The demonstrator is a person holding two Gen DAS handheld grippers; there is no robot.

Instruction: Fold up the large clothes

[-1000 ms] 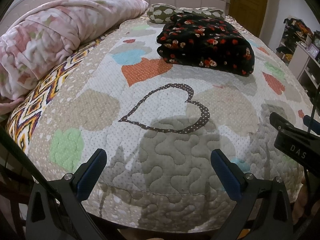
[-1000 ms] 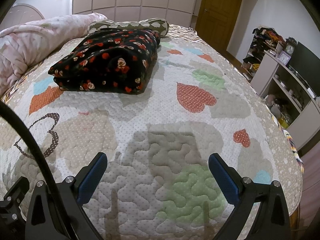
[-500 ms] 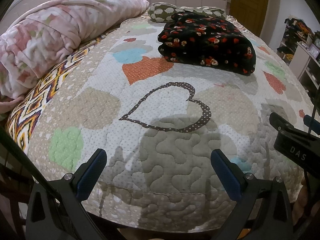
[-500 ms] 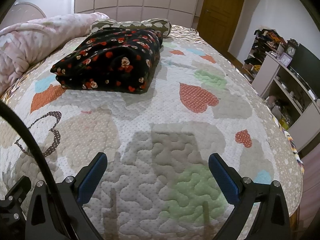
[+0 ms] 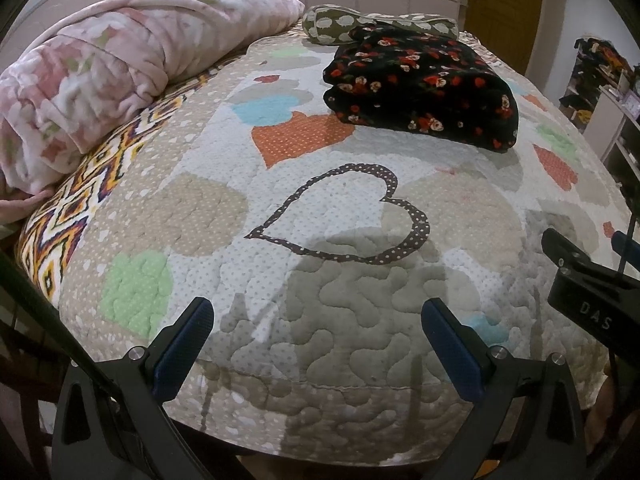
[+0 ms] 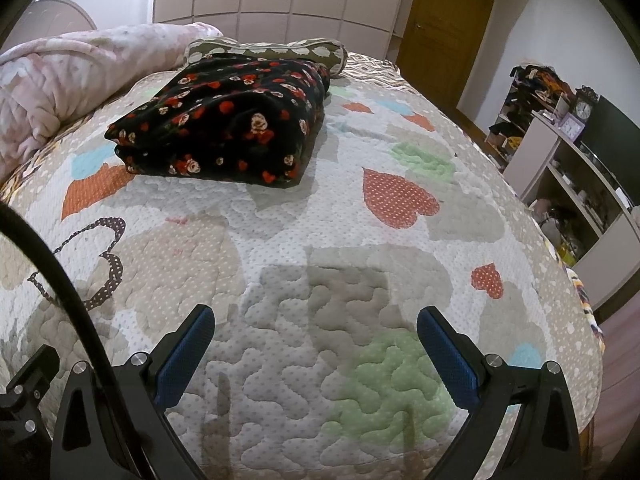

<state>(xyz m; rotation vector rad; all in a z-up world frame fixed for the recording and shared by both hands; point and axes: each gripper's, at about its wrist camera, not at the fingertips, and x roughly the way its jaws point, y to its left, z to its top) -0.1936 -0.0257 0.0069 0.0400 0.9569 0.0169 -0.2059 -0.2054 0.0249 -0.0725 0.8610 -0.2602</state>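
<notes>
A: Any writing showing anywhere?

B: Only the white letters "DAS" on the black body of the right gripper (image 5: 592, 296), which is poking in beyond the right finger in the left wrist view. Nothing else is readable.

A: How are the fingers sitting?

B: The left gripper (image 5: 318, 344) is holding its blue-padded fingers (image 5: 182, 350) spread wide, with nothing between them but the heart-patterned quilted bedspread (image 5: 320, 320). The right gripper (image 6: 316, 352) is doing the same, its fingers (image 6: 448, 360) wide apart over a green heart patch.

A: And the garment?

B: The folded black fleece garment with red and cream flowers (image 5: 420, 84) is lying well ahead of both sets of fingers, far up the bed. In the left wrist view it is sitting ahead and right of the right finger; in the right wrist view it (image 6: 224, 120) is lying ahead, over towards the left finger.

A: Anything holding things?

B: An open white shelf unit (image 6: 576, 184) is standing far right of the right finger, with small clutter I cannot make out and a dark clock (image 6: 585, 108) on top. Past the garment, an olive bolster pillow with pale spots (image 6: 272, 50) is touching its far edge, and a rolled pink floral blanket (image 5: 100, 80) is lying off to the left.
</notes>
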